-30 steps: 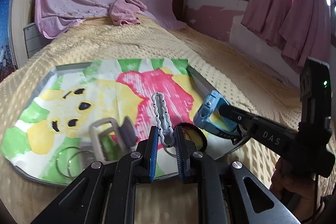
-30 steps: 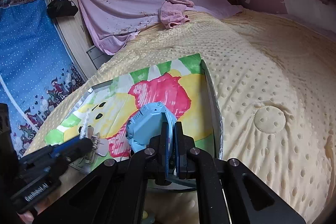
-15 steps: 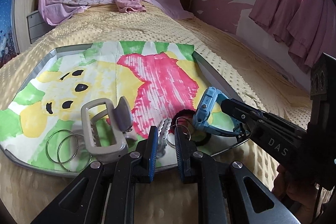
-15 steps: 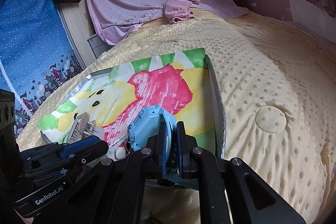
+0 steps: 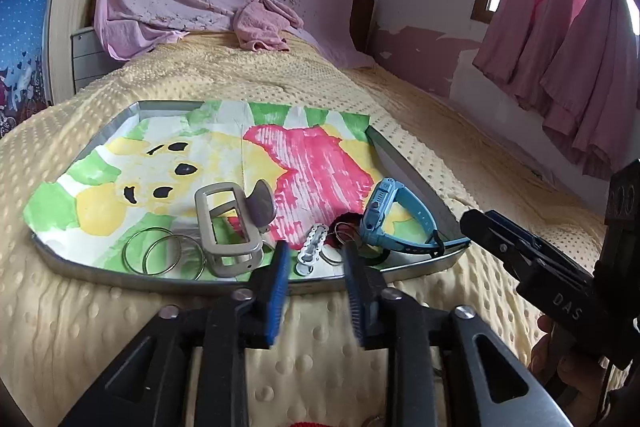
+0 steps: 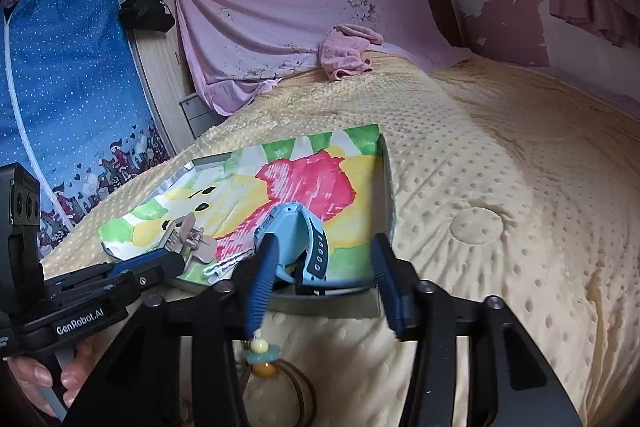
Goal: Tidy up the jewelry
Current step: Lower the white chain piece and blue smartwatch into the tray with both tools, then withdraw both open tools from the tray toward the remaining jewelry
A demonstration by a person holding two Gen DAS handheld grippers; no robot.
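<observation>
A metal tray [image 5: 256,285] lined with a painted cloth lies on the bed; it also shows in the right wrist view [image 6: 386,171]. Along its near edge lie two thin bangles [image 5: 160,253], a grey hair claw [image 5: 230,225], a white hair clip [image 5: 311,247], small rings [image 5: 340,231] and a blue watch [image 5: 390,217]. My left gripper [image 5: 314,279] is open and empty, just in front of the white clip. My right gripper [image 6: 320,273] is open and empty, just behind the blue watch [image 6: 298,239]. A beaded cord [image 6: 260,351] lies on the bed beneath it.
The tray sits on a yellow dotted blanket [image 5: 280,75]. A pink towel [image 5: 264,25] lies at the bed's far end. A grey drawer unit [image 5: 86,55] stands at the left and pink curtains [image 5: 568,27] hang at the right.
Both grippers have opened and drawn back toward the tray's near edge. The white clip left my left gripper and the blue watch left my right gripper; both now lie in the tray.
</observation>
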